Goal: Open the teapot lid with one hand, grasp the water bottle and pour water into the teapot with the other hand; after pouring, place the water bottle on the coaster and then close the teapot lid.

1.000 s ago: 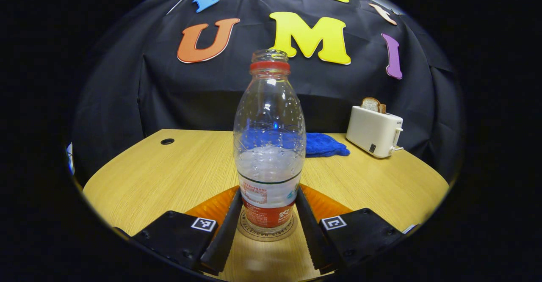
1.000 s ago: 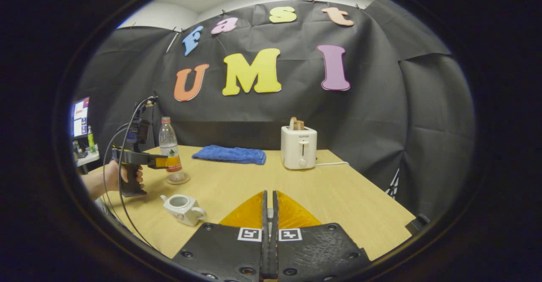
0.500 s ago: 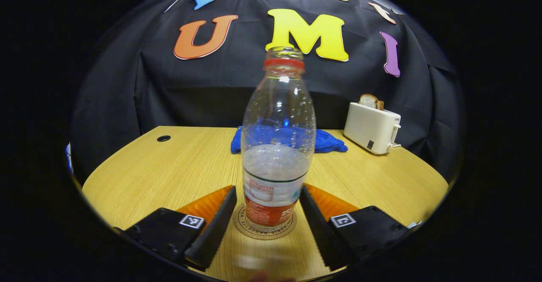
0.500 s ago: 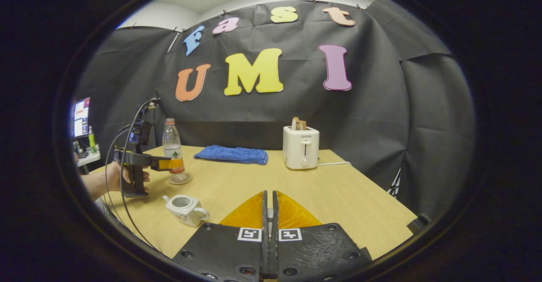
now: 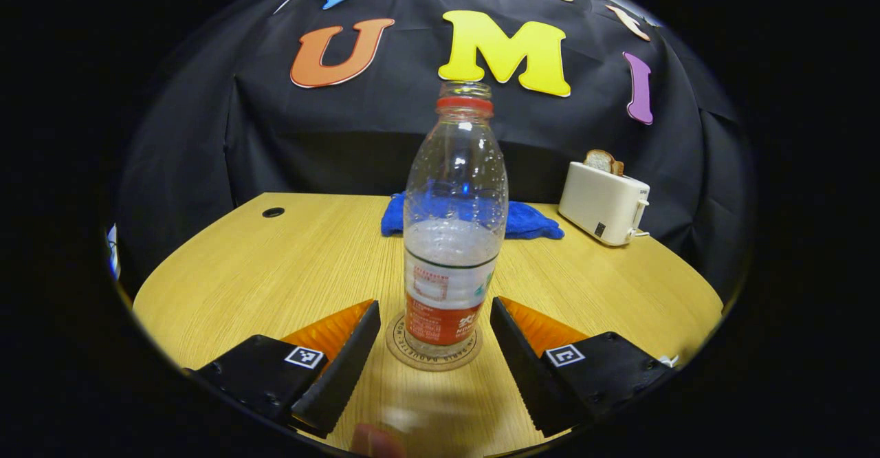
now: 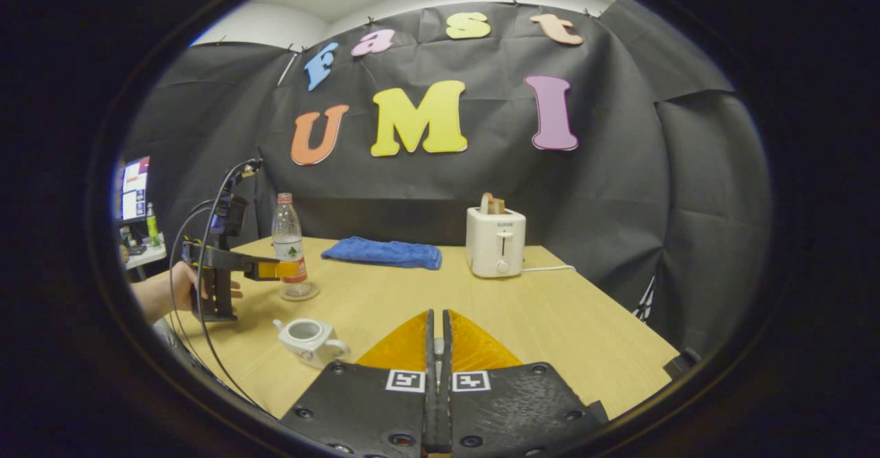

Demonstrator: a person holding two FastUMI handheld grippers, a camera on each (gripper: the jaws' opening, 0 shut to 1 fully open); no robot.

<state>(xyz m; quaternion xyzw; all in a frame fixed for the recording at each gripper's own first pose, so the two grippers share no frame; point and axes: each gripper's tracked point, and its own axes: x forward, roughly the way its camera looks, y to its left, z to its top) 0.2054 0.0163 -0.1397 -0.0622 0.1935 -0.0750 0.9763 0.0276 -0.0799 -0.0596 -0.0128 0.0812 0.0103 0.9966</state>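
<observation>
The clear water bottle [image 5: 454, 238], red-labelled and uncapped, stands upright on the round coaster [image 5: 433, 358]. My left gripper [image 5: 434, 305] is open, its fingers on either side of the bottle's base and apart from it. In the right gripper view a hand [image 6: 180, 291] holds that left gripper [image 6: 271, 269] beside the bottle [image 6: 289, 241]. The white teapot [image 6: 309, 337] sits lidless on the table near the front left. My right gripper [image 6: 436, 337] is shut, with a pale sliver of the lid showing in the slit between its fingers; the rest of the lid is hidden.
A white toaster [image 6: 496, 241] with bread in it stands at the back of the wooden table [image 6: 550, 320]. A blue cloth [image 6: 385, 252] lies to its left. A cable hole [image 5: 273, 212] is at the table's far left. A monitor [image 6: 134, 186] shows beyond the left edge.
My left gripper has opened off the bottle and drawn back a little; the bottle stays on the coaster. The right gripper has stayed shut and has drifted slightly.
</observation>
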